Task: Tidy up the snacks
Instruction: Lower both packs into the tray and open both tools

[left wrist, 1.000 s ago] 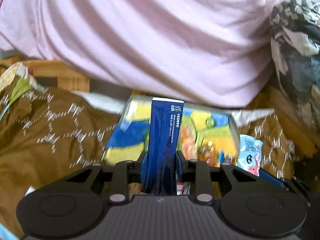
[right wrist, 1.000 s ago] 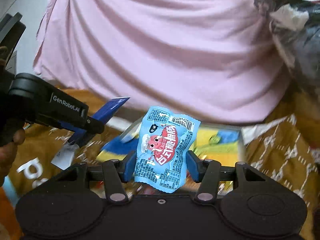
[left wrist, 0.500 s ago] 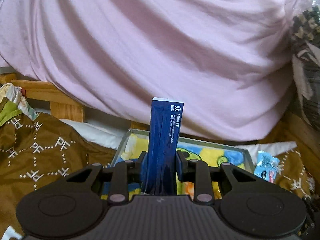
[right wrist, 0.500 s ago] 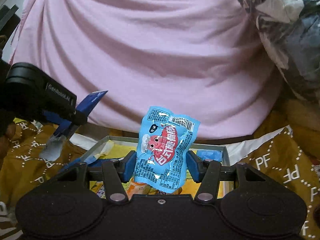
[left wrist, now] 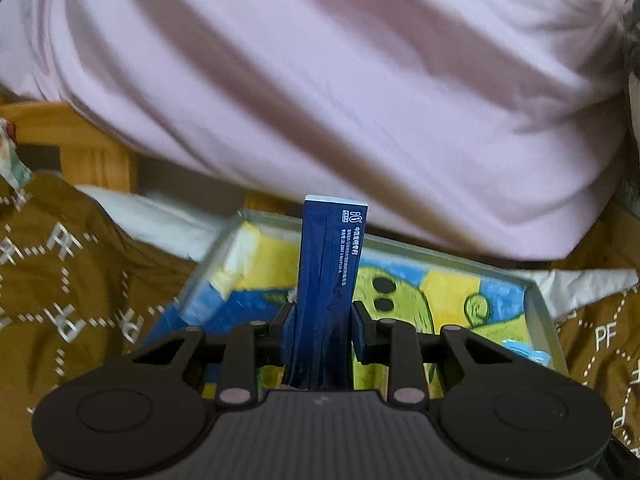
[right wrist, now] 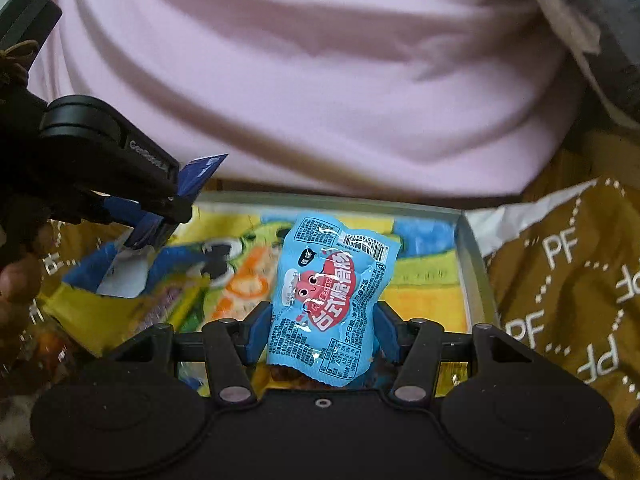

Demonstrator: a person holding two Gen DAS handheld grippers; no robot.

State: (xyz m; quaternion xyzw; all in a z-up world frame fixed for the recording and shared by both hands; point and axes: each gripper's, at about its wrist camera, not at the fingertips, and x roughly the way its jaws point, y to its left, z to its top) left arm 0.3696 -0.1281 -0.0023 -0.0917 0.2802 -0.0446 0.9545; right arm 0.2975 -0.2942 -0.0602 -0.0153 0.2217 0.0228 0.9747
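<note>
Hovering over the shallow tray [right wrist: 474,256] with the cartoon-printed bottom, both grippers are carrying snacks. The left gripper [left wrist: 322,320] is clenched around a tall dark-blue packet [left wrist: 330,280] that is standing upright between its fingers, white print running down one face. The right gripper [right wrist: 320,328] is clamped on a light-blue snack pouch [right wrist: 332,296] with a red cartoon heart, pinched at its lower half so the top is flaring out above the fingers.

Compared with a second ago, the tray is filling much more of both wrist views and the brown "PF" patterned cloth [right wrist: 568,280] has slid out toward the edges, so both tools have been travelling in toward the tray. From the left side the tray's grey rim [left wrist: 540,304] is now reaching close to the gripper body, and a scrap of light blue is peeking at its right edge. A person in a pale pink top [left wrist: 320,100] is sitting just behind the tray's far wall.

That tells me both snacks are in the carrying stage, neither one set down. The tray looks like the sorting spot, so I would judge lowering and releasing comes next, with care that the two tools, now near each other over its left half, are not bumping.
</note>
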